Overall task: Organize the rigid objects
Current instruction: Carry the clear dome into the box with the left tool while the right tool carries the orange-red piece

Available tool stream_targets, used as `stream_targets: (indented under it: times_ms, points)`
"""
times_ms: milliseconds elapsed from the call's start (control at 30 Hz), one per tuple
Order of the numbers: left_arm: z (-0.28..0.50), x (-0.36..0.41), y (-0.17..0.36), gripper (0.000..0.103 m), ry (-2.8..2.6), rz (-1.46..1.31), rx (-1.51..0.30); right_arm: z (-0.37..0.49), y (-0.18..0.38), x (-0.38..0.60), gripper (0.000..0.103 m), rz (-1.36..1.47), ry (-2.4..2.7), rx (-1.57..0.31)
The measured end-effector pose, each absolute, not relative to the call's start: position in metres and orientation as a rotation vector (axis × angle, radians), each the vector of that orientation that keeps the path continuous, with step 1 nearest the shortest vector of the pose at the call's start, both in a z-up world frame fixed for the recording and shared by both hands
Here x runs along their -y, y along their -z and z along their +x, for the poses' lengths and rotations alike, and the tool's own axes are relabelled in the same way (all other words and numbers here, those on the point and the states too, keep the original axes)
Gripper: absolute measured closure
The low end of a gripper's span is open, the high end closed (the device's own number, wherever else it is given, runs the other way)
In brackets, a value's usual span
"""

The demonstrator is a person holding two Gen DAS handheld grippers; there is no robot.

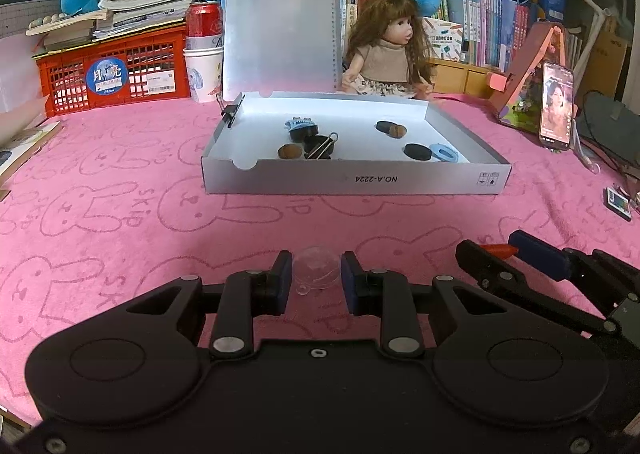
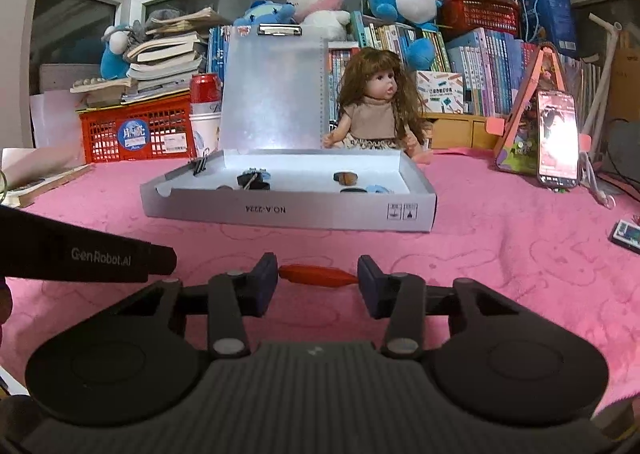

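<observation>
A shallow grey cardboard box (image 1: pixel 356 179) stands open on the pink cloth, also in the right wrist view (image 2: pixel 288 210). Inside lie black discs (image 1: pixel 417 152), brown nuts (image 1: pixel 290 151), a binder clip (image 1: pixel 322 146) and blue clips (image 1: pixel 444 153). My left gripper (image 1: pixel 316 278) has its jaws around a clear plastic dome (image 1: pixel 316 273), pads close to its sides. My right gripper (image 2: pixel 318 278) has its jaws around a red-orange spindle-shaped piece (image 2: pixel 318 275), whose ends meet the pads; it shows in the left wrist view (image 1: pixel 498 251) too.
A doll (image 1: pixel 386 50) sits behind the box. A clear clipboard (image 1: pixel 278 26), red crate (image 1: pixel 114 72), can and paper cups (image 1: pixel 203 54) stand at the back left. A phone on a stand (image 1: pixel 555 106) is at the right. A small card (image 1: pixel 619 204) lies on the cloth.
</observation>
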State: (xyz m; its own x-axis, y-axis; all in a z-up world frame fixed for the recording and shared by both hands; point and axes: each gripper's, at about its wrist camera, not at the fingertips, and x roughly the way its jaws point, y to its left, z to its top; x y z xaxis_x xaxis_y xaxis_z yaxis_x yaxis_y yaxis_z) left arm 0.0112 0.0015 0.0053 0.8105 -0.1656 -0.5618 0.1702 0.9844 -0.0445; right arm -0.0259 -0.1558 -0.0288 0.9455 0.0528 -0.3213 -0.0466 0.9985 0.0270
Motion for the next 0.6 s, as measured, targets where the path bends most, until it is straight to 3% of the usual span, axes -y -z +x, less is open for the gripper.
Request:
stream_targets:
  times_ms: [600]
  points:
    - [0.035,0.014,-0.029,0.078,0.164,0.001,-0.586,0.001,0.000,0.179,0.054,0.014,-0.058,-0.302]
